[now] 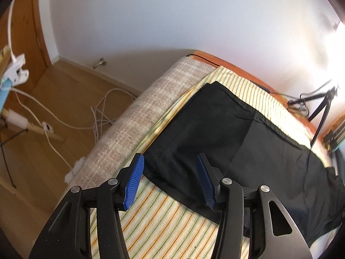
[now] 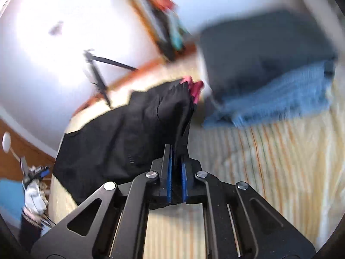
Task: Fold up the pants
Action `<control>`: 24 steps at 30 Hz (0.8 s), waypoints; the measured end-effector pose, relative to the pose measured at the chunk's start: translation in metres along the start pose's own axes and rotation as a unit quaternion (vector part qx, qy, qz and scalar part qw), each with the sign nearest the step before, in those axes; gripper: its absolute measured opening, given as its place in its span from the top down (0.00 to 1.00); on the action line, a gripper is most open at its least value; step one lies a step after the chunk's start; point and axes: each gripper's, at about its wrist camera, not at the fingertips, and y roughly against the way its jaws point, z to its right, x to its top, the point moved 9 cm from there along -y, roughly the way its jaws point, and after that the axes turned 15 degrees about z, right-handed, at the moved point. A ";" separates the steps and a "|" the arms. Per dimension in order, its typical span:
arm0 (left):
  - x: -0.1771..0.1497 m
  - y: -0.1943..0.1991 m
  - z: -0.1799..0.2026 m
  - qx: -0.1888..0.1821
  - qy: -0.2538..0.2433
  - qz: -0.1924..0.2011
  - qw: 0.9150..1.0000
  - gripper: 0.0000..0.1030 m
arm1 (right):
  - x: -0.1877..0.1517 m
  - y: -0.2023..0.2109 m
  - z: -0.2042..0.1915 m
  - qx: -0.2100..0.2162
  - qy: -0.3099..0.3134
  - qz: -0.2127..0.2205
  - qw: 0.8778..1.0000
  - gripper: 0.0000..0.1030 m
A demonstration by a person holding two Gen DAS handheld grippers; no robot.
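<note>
Black pants (image 1: 226,133) lie spread on a striped yellow bedsheet (image 1: 163,222). My left gripper (image 1: 170,179) is open, its blue pads on either side of the near edge of the pant leg, just above the cloth. In the right wrist view, my right gripper (image 2: 176,170) is shut on a bunched edge of the black pants (image 2: 120,133) and lifts it off the sheet (image 2: 269,151). A pink waistband lining (image 2: 193,87) shows at the raised far end. This view is motion-blurred.
A plaid blanket (image 1: 129,118) hangs over the bed's left edge, with white cables (image 1: 97,116) on the wooden floor. A black tripod (image 1: 319,108) stands at the orange bed frame. A folded blue towel (image 2: 276,99) and dark pillow (image 2: 258,49) lie on the bed.
</note>
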 end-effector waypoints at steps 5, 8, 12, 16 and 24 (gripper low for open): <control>-0.002 -0.005 -0.022 -0.016 0.083 -0.022 0.996 0.48 | -0.017 -0.004 0.019 -0.099 0.115 -0.041 0.988 0.95; -0.006 -0.011 -0.032 -0.026 0.127 -0.038 0.991 0.48 | -0.027 -0.003 0.036 -0.123 0.106 -0.055 0.985 0.91; -0.013 -0.019 -0.035 -0.025 0.131 -0.054 0.990 0.48 | -0.019 0.009 0.022 -0.115 0.116 -0.020 0.986 0.55; -0.015 -0.018 -0.036 -0.030 0.146 -0.055 0.987 0.45 | -0.010 0.012 -0.004 -0.091 0.126 -0.001 0.988 0.55; -0.011 -0.021 -0.022 -0.047 0.148 -0.045 0.987 0.41 | -0.015 0.002 -0.058 -0.034 0.142 -0.001 0.989 0.55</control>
